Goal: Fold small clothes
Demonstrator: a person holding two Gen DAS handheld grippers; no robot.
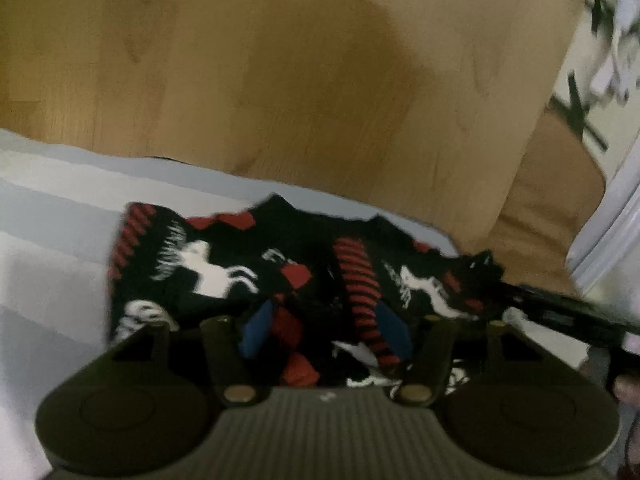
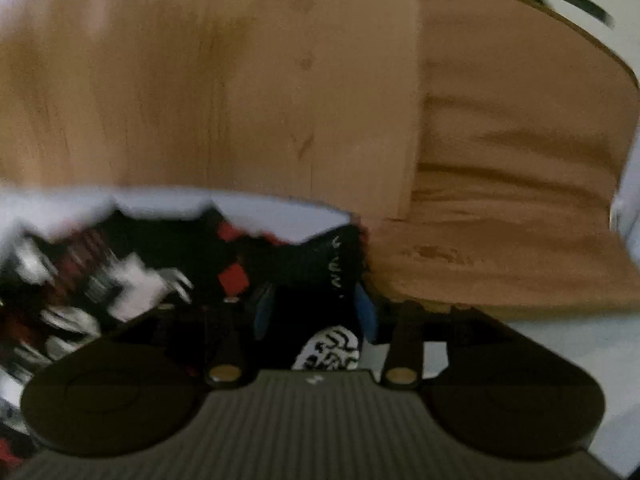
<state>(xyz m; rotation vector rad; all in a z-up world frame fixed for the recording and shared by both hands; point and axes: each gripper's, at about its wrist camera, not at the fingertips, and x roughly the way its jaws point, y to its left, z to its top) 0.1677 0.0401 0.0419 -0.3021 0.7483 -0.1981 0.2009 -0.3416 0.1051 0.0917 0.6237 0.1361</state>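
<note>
A small black garment (image 1: 224, 264) with red stripes and white figures lies crumpled on a pale grey striped bed sheet (image 1: 52, 208). My left gripper (image 1: 324, 332) hangs right over it, blue-padded fingers (image 1: 258, 330) spread with cloth between them. In the right wrist view the same garment (image 2: 132, 276) shows blurred. My right gripper (image 2: 316, 312) has its blue fingers (image 2: 366, 312) apart around a raised black fold at the garment's right end. The right gripper's black body (image 1: 568, 312) shows at the right in the left wrist view.
A wooden floor (image 1: 280, 60) lies beyond the bed edge. A tan wooden board or chair seat (image 2: 512, 184) stands at the right. White and black patterned fabric (image 1: 608, 32) hangs at the upper right.
</note>
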